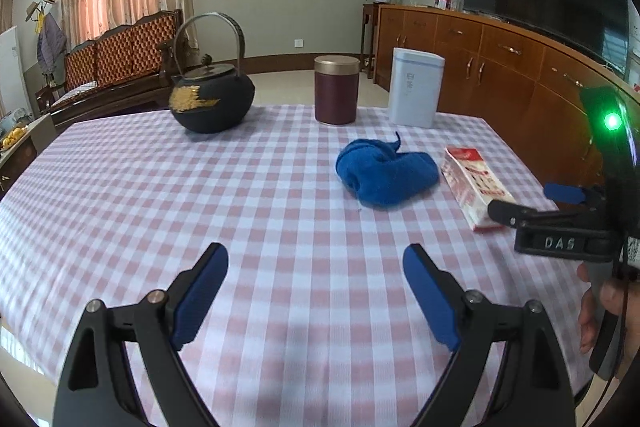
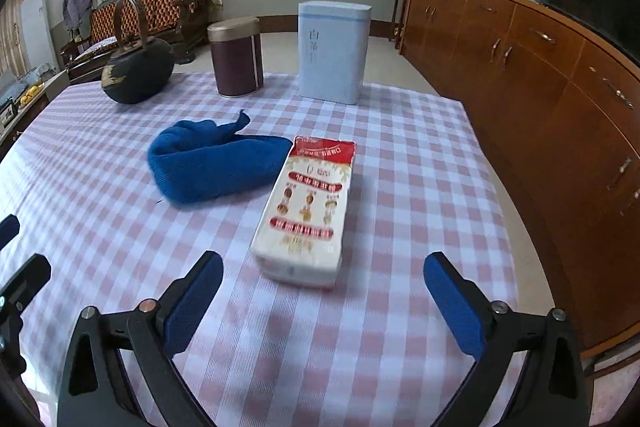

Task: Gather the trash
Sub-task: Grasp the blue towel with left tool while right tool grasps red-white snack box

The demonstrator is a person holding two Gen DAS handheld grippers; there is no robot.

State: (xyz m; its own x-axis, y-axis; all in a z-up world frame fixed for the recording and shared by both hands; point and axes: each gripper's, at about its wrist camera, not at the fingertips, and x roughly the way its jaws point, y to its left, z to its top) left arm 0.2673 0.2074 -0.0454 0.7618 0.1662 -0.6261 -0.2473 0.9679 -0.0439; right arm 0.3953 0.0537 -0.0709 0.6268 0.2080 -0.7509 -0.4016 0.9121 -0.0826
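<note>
Both wrist views look forward and down over the checkered table [image 1: 200, 187] from its near edge. The right sits nearer the packet [image 2: 308, 211] — both share the blue cloth [image 1: 386, 173], and probably the far wall.

A bench [image 2: 400, 155] in pink-checked cloth carries a black kettle [image 2: 138, 75], maroon canister [image 2: 236, 63], pale blue tin [image 2: 332, 55], blue towel [image 2: 212, 163] and red-and-white packet [image 2: 308, 211].

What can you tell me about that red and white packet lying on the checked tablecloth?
The packet is a flat, oblong pack in soft, glossy wrapping, white with a red top end and red bands of print I cannot read, plus small brown pictures. It looks full and sealed. It lies flat on the checked tablecloth, its long side running away from the camera. Its far corner lies against the blue cloth, or very nearly. Nothing grips it: the right gripper is open just short of it.
</note>
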